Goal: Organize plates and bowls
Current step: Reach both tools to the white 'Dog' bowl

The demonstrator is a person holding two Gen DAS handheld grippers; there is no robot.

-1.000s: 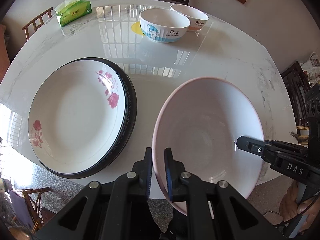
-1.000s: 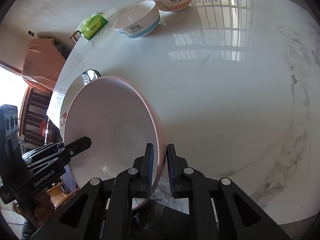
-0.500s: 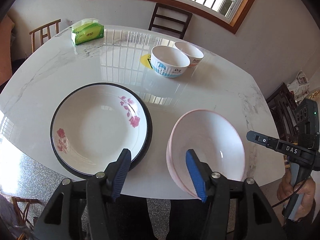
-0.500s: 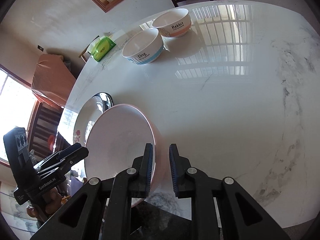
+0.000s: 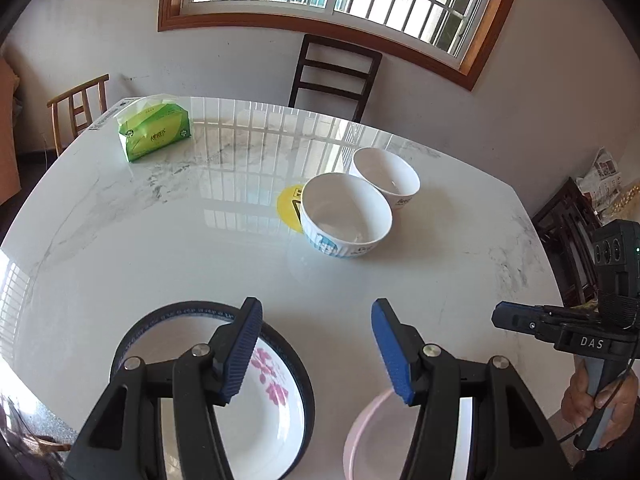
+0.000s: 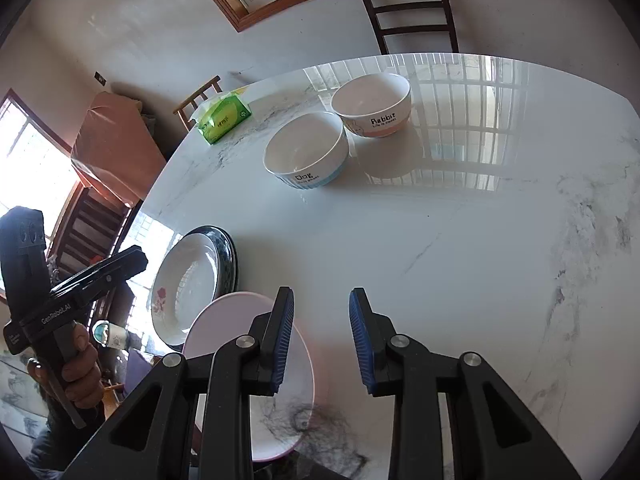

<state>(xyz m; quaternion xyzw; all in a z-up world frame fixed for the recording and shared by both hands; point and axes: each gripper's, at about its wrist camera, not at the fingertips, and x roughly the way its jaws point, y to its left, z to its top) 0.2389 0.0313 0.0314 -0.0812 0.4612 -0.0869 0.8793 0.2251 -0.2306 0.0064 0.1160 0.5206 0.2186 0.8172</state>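
A pale pink plate [image 6: 228,328] lies on the white marble table [image 6: 460,240] near its front edge, to the right of a flowered plate [image 6: 188,284] nested in a black-rimmed one. In the left wrist view the flowered plate [image 5: 260,412] and the pink plate [image 5: 372,436] sit low, partly hidden by the fingers. My left gripper [image 5: 316,320] hangs open above them with nothing between its pads. My right gripper [image 6: 322,308] has its jaws opening, only bare table showing between them, and the pink rim lies below its left finger. The Dog bowl [image 6: 306,156] and Rabbit bowl [image 6: 372,108] stand side by side further back.
A green tissue pack [image 5: 156,132] lies at the far left corner of the table. A yellow sticker [image 5: 290,206] shows beside the Dog bowl [image 5: 346,216]. A dark chair [image 5: 334,76] and a wooden chair [image 5: 78,108] stand behind the table. A hand [image 5: 600,400] holds the right gripper's handle.
Both grippers were shut on the pink plate's rim. They have let go, opened, and drawn up and back. The pink plate now lies on the table beside the flowered plate.
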